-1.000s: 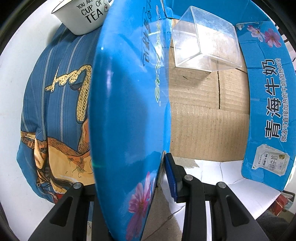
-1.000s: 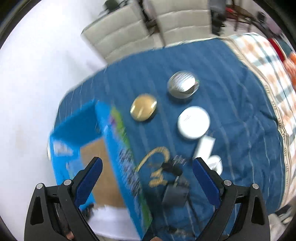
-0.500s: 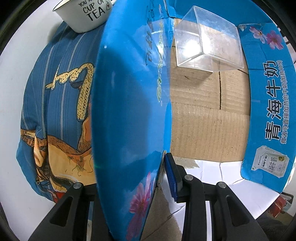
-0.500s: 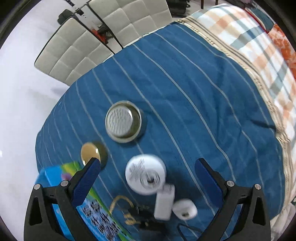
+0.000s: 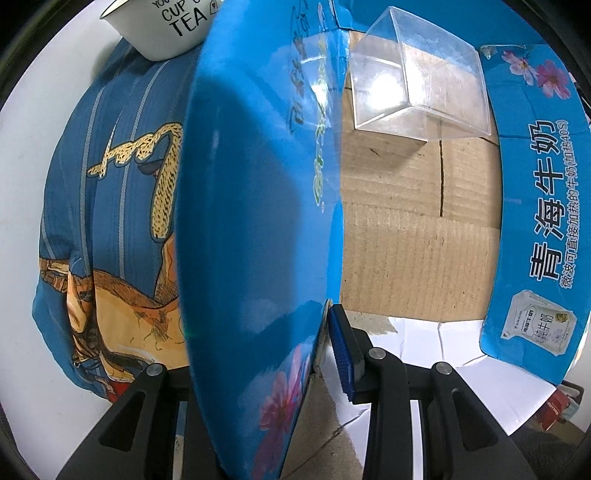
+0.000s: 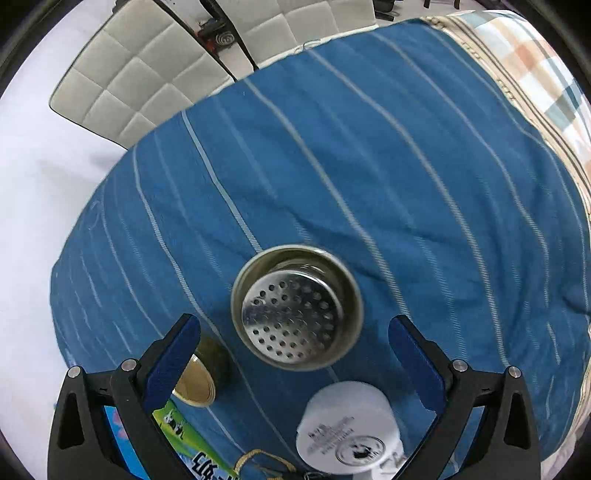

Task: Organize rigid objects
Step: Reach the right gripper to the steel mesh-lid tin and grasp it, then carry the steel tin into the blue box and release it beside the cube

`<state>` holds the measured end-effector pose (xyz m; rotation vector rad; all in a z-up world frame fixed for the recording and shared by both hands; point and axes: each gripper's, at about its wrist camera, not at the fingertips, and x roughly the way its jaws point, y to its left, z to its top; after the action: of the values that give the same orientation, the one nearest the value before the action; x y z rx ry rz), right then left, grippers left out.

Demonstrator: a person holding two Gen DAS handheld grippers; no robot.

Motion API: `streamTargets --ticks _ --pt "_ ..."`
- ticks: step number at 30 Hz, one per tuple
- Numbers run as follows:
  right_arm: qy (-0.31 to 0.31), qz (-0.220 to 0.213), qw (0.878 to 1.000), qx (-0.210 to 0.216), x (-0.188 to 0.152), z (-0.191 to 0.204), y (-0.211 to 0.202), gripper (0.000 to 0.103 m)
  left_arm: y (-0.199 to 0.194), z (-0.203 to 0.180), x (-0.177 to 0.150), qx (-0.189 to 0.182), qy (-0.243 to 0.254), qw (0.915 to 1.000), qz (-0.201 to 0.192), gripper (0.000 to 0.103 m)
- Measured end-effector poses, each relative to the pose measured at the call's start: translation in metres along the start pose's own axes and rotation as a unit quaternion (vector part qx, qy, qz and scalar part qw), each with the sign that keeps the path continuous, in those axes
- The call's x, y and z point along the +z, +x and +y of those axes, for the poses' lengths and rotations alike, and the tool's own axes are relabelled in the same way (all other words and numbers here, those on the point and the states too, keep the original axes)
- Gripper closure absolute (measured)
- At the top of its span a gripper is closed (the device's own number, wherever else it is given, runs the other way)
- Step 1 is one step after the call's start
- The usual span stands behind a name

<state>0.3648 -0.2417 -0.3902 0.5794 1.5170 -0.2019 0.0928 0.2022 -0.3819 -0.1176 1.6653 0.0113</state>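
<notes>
My left gripper [image 5: 325,332] is shut on the near wall of a blue cardboard box [image 5: 251,229]. A clear plastic cube [image 5: 417,96] lies inside the box at its far end. My right gripper [image 6: 295,354] is open and empty, hovering over a perforated steel strainer cup [image 6: 295,306] on the blue striped cloth [image 6: 369,166]. A brass-coloured round tin [image 6: 199,380] lies by the gripper's left finger. A white round container [image 6: 347,428] lies below the strainer. The box's corner also shows in the right wrist view [image 6: 184,450].
A white enamel cup lettered "CUP OF TEA" [image 5: 166,26] stands beyond the box on the left. Padded white chair backs [image 6: 147,81] stand past the table's far edge. A plaid cloth [image 6: 535,66] lies at the right.
My right gripper has swung away from the box and down toward the strainer cup, which now sits between its open fingers. My left gripper has kept its hold on the box wall.
</notes>
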Motion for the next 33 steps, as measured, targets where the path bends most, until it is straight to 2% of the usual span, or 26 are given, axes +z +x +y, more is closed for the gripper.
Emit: streamTargets --ticks 6,11,12,13,16,25,29,33 --pt "-0.003 0.013 1.0 -0.014 0.005 0.012 0.018 0.0 0.001 -0.001 0.005 -0.002 0.0 1.0 0.002 0.071" --pt "0.003 0.022 0.999 -0.029 0.012 0.012 0.03 0.012 0.001 -0.003 0.006 -0.002 0.0 1.0 0.002 0.071" --pt "0.004 0.024 0.999 -0.038 0.015 0.011 0.031 0.024 0.001 -0.003 0.006 -0.002 0.0 1.0 0.002 0.071" --pt "0.003 0.025 0.999 -0.038 0.017 0.011 0.032 0.027 0.001 -0.003 0.007 -0.002 -0.001 1.0 0.002 0.071" --pt "0.0 0.028 0.999 -0.027 0.019 0.008 0.031 0.028 0.001 -0.002 0.006 -0.001 0.0 1.0 0.001 0.071" --pt "-0.02 0.023 0.999 -0.043 0.004 0.009 0.019 0.029 0.002 -0.002 0.004 -0.001 0.003 1.0 0.001 0.071" --pt "-0.041 0.01 0.998 -0.036 -0.008 0.024 0.0 0.03 0.001 -0.006 0.001 0.002 0.004 1.0 -0.003 0.071" --pt "-0.069 0.004 0.998 -0.009 -0.027 0.044 -0.031 0.03 0.001 -0.006 -0.001 0.001 0.002 1.0 -0.006 0.071"
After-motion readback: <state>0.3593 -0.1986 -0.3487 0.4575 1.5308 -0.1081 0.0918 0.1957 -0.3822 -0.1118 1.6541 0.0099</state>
